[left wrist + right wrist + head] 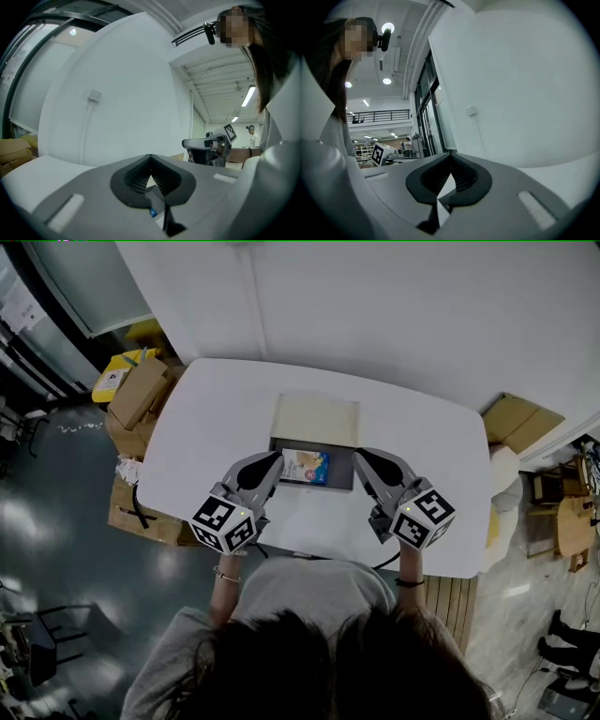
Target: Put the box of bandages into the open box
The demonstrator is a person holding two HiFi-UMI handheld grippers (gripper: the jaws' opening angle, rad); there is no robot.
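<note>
1. Already the box of bandages [307,466] lies flat inside the open box [341,472], in its dark tray. The pale lid [316,415] is folded back to the far side, which leaves the tray free from above.
2. The open box sits mid-bench [216,418], just ahead of the person and within easy reach of both hands.
3. Left hand-held gripper [276,461]: jaws closed together, nothing between the pads. Its tip is at the tray's left edge, just beside the box of bandages; contact cannot be told. A blue scrap low in its own view is probably the box's print.
4. Right hand-held gripper [359,457]: jaws closed together, empty. Its tip is at the tray's right edge, a little apart from the box of bandages.
5. Judgement: with the item in the tray and both grippers empty and flanking it, the placing step looks complete. The inward, level pose would suit squaring the item if needed.
6. Cardboard cartons [136,395] stand on the floor left of the bench and play no part in the task.
</note>
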